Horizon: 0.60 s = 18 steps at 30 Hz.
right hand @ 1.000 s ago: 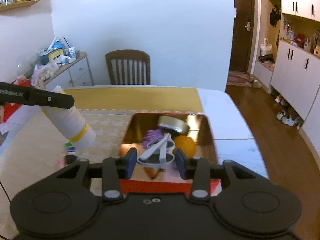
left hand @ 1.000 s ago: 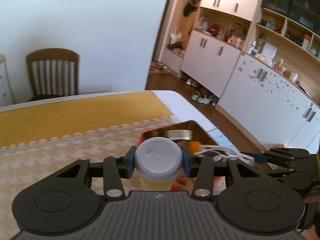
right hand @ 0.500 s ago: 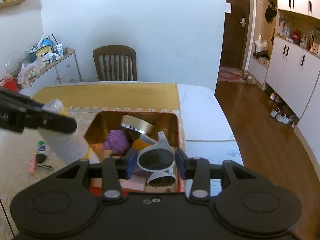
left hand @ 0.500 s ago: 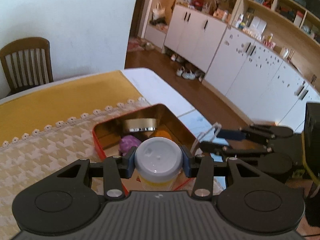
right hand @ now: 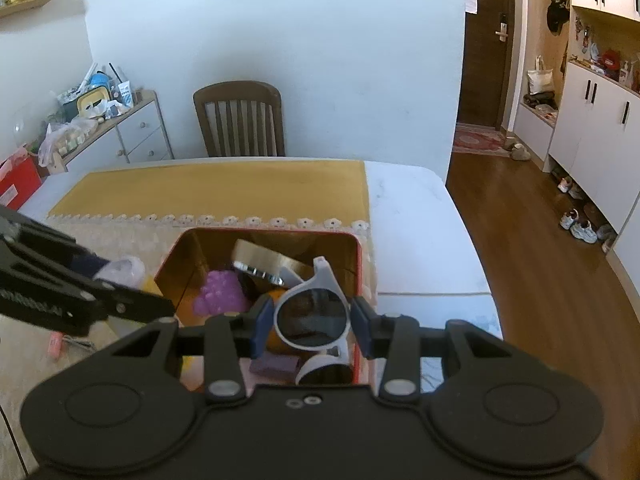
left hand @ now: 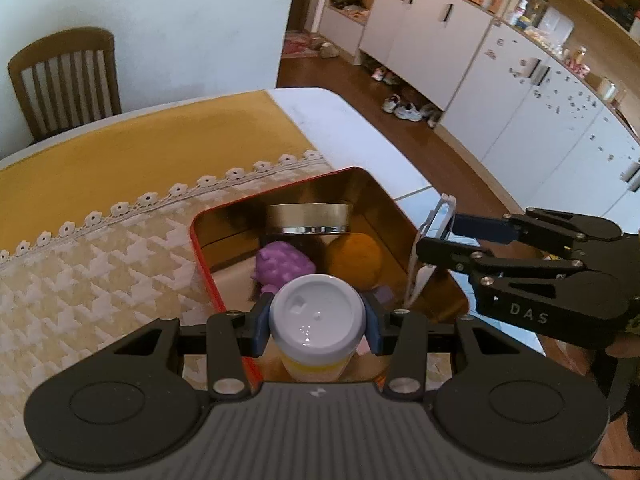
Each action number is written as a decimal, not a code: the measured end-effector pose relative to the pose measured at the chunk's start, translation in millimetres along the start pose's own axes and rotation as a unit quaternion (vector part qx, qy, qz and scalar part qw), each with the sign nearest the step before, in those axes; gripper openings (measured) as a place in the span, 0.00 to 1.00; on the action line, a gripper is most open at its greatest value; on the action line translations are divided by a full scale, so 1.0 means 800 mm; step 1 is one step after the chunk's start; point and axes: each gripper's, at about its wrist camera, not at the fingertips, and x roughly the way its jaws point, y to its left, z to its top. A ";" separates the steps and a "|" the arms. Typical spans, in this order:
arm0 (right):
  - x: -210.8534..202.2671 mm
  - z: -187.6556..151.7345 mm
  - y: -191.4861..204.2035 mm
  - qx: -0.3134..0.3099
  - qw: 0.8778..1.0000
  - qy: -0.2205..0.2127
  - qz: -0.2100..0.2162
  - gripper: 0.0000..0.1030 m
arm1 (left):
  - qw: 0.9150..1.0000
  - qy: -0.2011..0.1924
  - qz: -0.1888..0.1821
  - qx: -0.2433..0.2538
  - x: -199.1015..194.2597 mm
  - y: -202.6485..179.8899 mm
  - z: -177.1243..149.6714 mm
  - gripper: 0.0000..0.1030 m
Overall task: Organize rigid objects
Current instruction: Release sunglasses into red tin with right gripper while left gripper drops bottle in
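My left gripper (left hand: 316,326) is shut on a white-capped bottle with a yellow band (left hand: 316,320), held over the near edge of the red tin box (left hand: 200,252). My right gripper (right hand: 311,322) is shut on white sunglasses (right hand: 314,312), held over the box's right side (right hand: 360,276). The right gripper also shows in the left wrist view (left hand: 444,240), at the box's right rim. Inside the box lie a purple grape toy (left hand: 282,266), an orange ball (left hand: 354,258) and a gold round tin (left hand: 308,218).
The box sits on a cream patterned cloth (left hand: 100,264) with a yellow runner (right hand: 208,188) behind it. A pink item (right hand: 54,344) lies on the cloth left of the box. A wooden chair (right hand: 240,120) stands at the table's far side. The table edge (right hand: 460,220) drops to wooden floor.
Both grippers moved in over the red box, the left from the left and the right along its right side. The bottle and the sunglasses stay gripped.
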 end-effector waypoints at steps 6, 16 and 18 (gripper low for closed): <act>0.021 0.005 -0.002 -0.003 1.000 0.010 0.006 0.39 | 1.000 0.000 0.017 -0.004 0.019 0.006 0.007 0.43; 0.056 0.002 -0.014 0.007 0.999 0.044 -0.009 0.20 | 0.999 -0.009 0.037 -0.011 0.042 0.015 0.036 0.43; 0.058 0.000 -0.016 0.009 0.999 0.050 -0.005 0.21 | 0.999 -0.005 0.042 -0.016 0.049 0.019 0.041 0.43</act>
